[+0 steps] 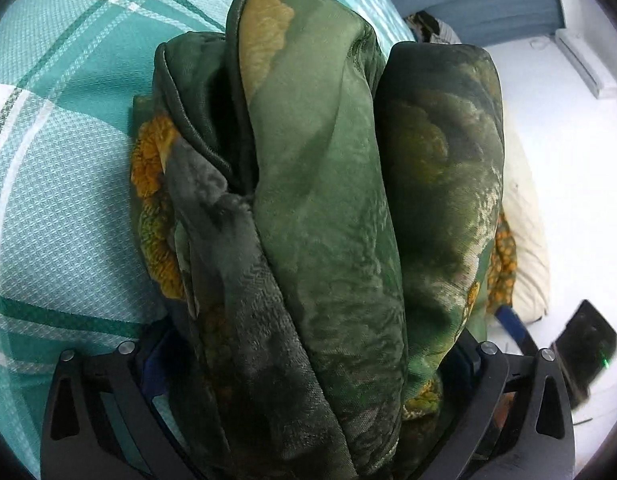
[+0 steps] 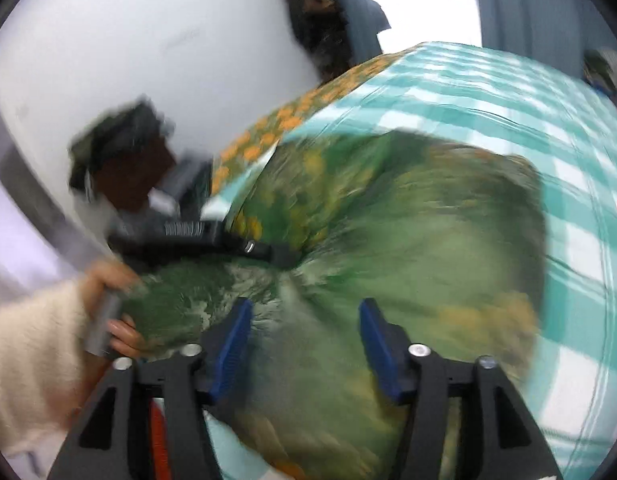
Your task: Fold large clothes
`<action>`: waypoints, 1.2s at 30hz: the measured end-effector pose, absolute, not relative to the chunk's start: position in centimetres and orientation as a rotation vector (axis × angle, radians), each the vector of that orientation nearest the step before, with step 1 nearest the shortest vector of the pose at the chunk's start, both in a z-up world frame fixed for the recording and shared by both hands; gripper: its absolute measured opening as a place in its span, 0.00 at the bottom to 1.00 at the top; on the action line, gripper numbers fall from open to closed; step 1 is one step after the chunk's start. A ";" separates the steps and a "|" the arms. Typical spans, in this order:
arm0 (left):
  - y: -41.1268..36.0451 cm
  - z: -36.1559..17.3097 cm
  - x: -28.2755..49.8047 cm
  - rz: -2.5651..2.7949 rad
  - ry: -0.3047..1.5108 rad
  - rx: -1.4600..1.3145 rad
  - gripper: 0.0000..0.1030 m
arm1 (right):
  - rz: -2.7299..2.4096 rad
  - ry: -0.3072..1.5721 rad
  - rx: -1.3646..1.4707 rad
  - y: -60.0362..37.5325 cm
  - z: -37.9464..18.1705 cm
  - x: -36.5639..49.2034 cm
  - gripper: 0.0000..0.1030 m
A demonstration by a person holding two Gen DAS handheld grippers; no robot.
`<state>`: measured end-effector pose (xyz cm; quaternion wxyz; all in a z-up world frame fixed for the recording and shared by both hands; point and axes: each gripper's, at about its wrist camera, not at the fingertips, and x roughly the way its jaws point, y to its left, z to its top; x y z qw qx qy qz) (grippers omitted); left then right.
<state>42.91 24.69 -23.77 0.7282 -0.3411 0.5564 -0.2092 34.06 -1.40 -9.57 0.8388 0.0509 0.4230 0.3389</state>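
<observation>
Left gripper (image 1: 308, 380) grips bunched green garment (image 1: 328, 200) over checked bedsheet (image 1: 60, 160).

Bed covered by a teal-and-white checked woven sheet (image 1: 68, 168), plain white wall (image 2: 148, 40), grey-blue curtains (image 2: 504, 0) beside a bright window (image 2: 420, 16)
</observation>
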 end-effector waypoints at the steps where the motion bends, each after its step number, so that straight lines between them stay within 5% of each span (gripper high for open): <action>1: 24.7 -23.9 43.0 -0.464 1.226 -0.752 1.00 | 0.678 0.885 0.155 -3.9 -9.6 34.2 0.82; 11: 23.1 -24.6 44.0 -0.461 1.219 -0.758 1.00 | 0.726 1.167 0.630 -10.8 -21.6 39.5 0.87; 13: 23.1 -24.2 43.5 -0.439 1.206 -0.743 0.90 | 0.721 1.152 0.619 -10.2 -21.1 40.0 0.77; 15: 23.3 -22.1 42.6 -0.436 1.173 -0.711 0.67 | 0.718 1.114 0.535 -9.5 -19.1 39.6 0.67; 18: 22.7 -18.6 41.7 -0.478 1.102 -0.681 0.56 | 0.758 1.018 0.419 -9.1 -15.5 38.4 0.61; 28: 18.0 -10.5 52.8 -0.526 0.919 -0.591 0.56 | 0.808 0.794 0.395 -13.6 -8.5 47.5 0.61; 34: 14.8 -15.8 62.1 -0.469 0.992 -0.602 0.60 | 0.775 0.869 0.443 -15.8 -12.7 58.2 0.61; 36: 14.2 -18.8 63.2 -0.438 1.050 -0.612 0.68 | 0.758 0.925 0.473 -16.6 -15.3 60.1 0.62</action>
